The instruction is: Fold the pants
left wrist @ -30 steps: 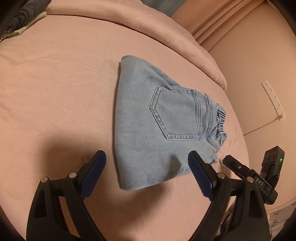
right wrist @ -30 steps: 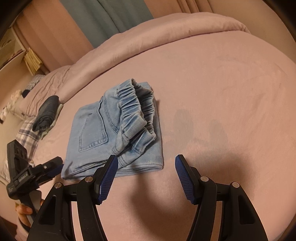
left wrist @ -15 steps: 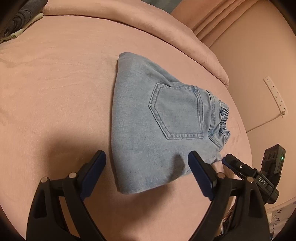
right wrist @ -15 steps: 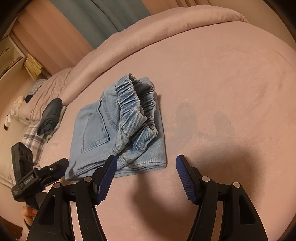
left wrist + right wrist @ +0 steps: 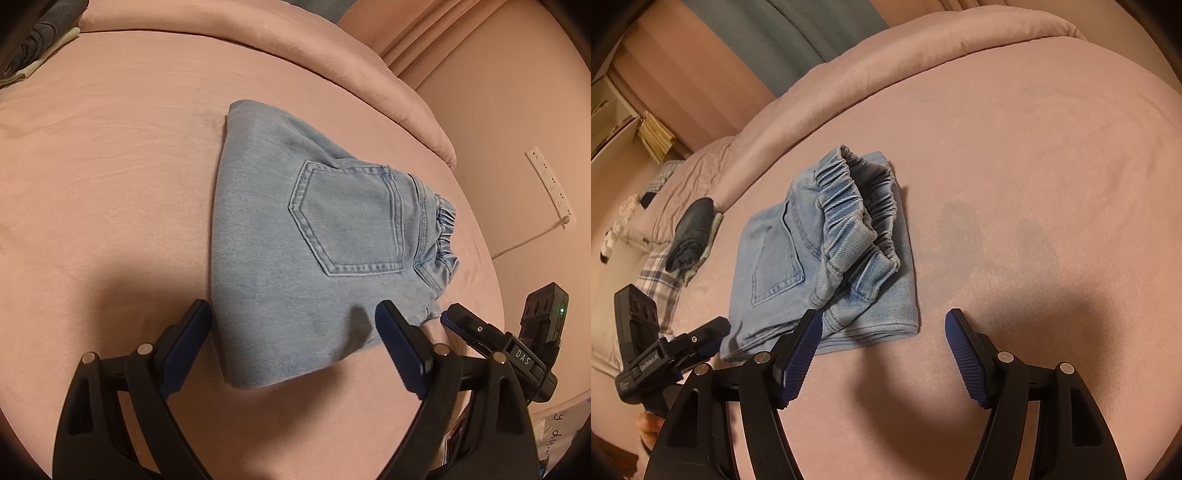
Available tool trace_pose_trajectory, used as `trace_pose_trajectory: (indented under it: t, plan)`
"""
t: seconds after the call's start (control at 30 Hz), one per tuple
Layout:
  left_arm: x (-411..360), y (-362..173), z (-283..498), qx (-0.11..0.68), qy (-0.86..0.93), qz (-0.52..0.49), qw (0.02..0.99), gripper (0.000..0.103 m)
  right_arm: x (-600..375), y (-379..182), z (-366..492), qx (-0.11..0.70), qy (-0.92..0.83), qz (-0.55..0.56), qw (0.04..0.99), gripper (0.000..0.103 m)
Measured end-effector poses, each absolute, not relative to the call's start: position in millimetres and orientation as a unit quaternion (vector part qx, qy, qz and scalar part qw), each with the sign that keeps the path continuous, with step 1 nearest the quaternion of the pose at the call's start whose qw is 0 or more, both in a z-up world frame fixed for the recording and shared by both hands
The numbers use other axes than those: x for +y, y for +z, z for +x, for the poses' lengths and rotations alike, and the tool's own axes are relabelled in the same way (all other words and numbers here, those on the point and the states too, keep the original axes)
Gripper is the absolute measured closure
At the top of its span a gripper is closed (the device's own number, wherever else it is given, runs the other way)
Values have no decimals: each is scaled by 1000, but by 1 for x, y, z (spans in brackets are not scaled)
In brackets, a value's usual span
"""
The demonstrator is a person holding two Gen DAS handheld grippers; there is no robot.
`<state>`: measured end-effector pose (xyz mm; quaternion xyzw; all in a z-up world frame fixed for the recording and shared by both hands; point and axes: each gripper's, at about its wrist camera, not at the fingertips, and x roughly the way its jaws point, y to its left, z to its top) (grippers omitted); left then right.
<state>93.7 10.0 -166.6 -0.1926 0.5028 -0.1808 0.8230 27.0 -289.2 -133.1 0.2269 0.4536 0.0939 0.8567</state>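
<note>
Over the folded pants (image 5: 310, 236), the left gripper (image 5: 291, 332) has edged closer, fingers spread.

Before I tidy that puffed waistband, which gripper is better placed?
Probably right: the right gripper is open beside the waistband end of the jeans. The left gripper faces the flat folded end.

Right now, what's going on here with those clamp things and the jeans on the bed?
A person is folding pants using a two-finger gripper in each hand. The light blue jeans already lie folded into a compact bundle on the pink bed, back pocket up. The left gripper and the right gripper are both open at the bundle's near edge, gripping nothing.
</note>
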Motion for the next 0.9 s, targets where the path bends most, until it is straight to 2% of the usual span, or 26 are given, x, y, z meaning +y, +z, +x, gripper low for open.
trace_pose_trajectory:
  t: [0.63, 0.9]
  plan:
    - [9, -166, 91, 506, -186, -190, 821, 13, -288, -136, 26, 459, 101, 231, 852, 33]
    - [8, -167, 91, 507, -187, -192, 819, 13, -284, -138, 22, 466, 112, 231, 847, 29]
